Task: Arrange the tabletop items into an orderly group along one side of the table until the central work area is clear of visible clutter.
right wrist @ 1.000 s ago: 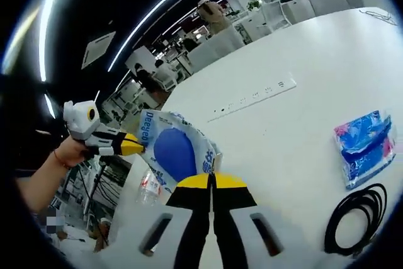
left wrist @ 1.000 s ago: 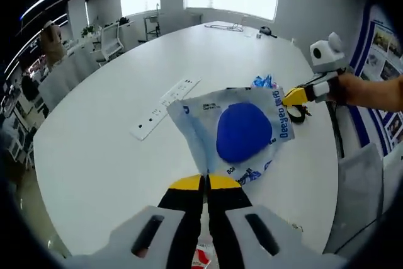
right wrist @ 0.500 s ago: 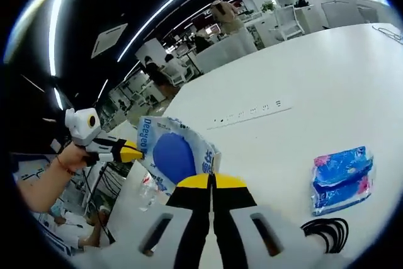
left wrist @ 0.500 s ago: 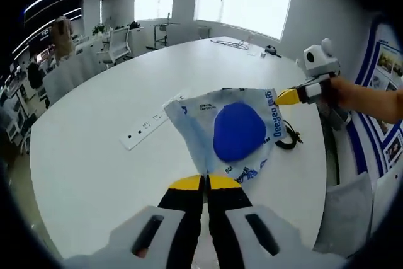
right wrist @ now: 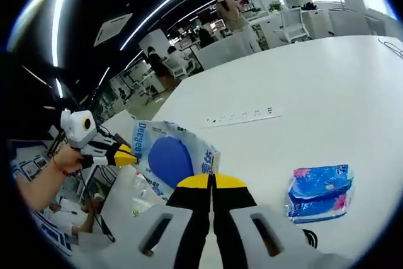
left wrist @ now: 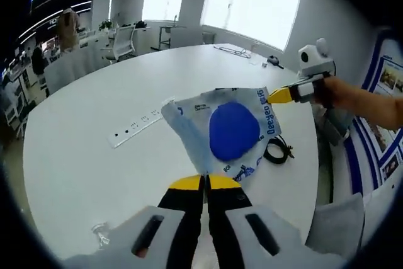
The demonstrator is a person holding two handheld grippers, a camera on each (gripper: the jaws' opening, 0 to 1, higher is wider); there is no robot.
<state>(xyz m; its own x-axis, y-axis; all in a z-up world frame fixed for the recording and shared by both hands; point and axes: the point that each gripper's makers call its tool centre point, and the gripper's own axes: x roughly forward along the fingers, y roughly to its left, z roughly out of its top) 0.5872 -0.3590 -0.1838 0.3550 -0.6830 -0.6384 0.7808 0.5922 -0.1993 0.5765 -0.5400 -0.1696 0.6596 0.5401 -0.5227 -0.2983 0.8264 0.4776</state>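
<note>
A clear plastic bag point(left wrist: 230, 130) printed "Deeyeo", with a round blue pad inside, hangs stretched above the white table point(left wrist: 75, 162). My left gripper point(left wrist: 204, 179) is shut on its near corner. My right gripper point(left wrist: 272, 97), held by a hand, comes in from the right and pinches the far corner. In the right gripper view the same bag point(right wrist: 170, 159) spans from my right gripper point(right wrist: 211, 177), shut on one edge, to my left gripper point(right wrist: 133, 155) on the left. A blue tissue pack point(right wrist: 318, 193) lies on the table to the right.
A white power strip point(left wrist: 135, 125) point(right wrist: 242, 116) lies across the table's middle. A coiled black cable point(left wrist: 275, 150) sits near the right edge under the bag. A crumpled clear wrapper point(left wrist: 99, 234) point(right wrist: 141, 193) lies near the table's edge. Office chairs and people stand beyond.
Both grippers kept their hold and carried the bag along over the table. The cable and the tissue pack now sit closer in the views.
</note>
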